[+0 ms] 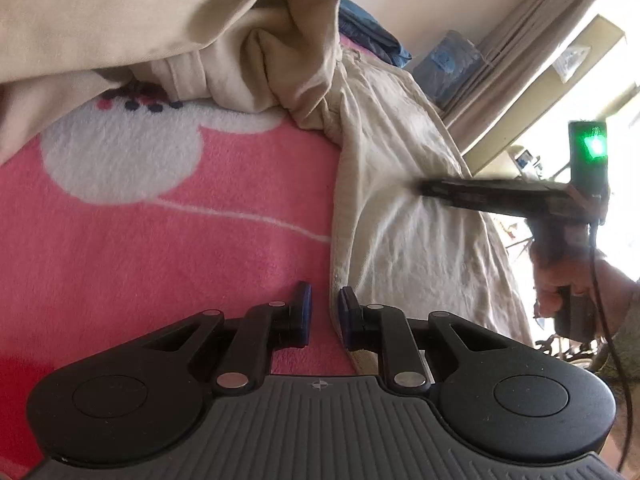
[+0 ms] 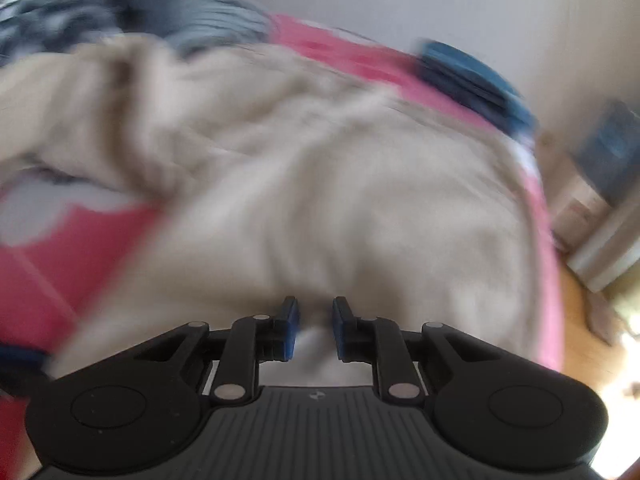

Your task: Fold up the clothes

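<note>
Now, garment: your crumpled beige cotton garment (image 1: 400, 216) lies on the fluffy pink blanket with white shapes (image 1: 160, 240), bunched at the far end.
Left gripper: your left gripper (image 1: 325, 314) hovers at the garment's near edge; its blue pads stand slightly apart with nothing clamped.
Right gripper: your right gripper (image 2: 316, 326) sits over the beige cloth in a blurred view; its jaws are parted a little, gripping nothing.
Background: folded dark blue clothing (image 2: 472, 76) rests farther back.
</note>
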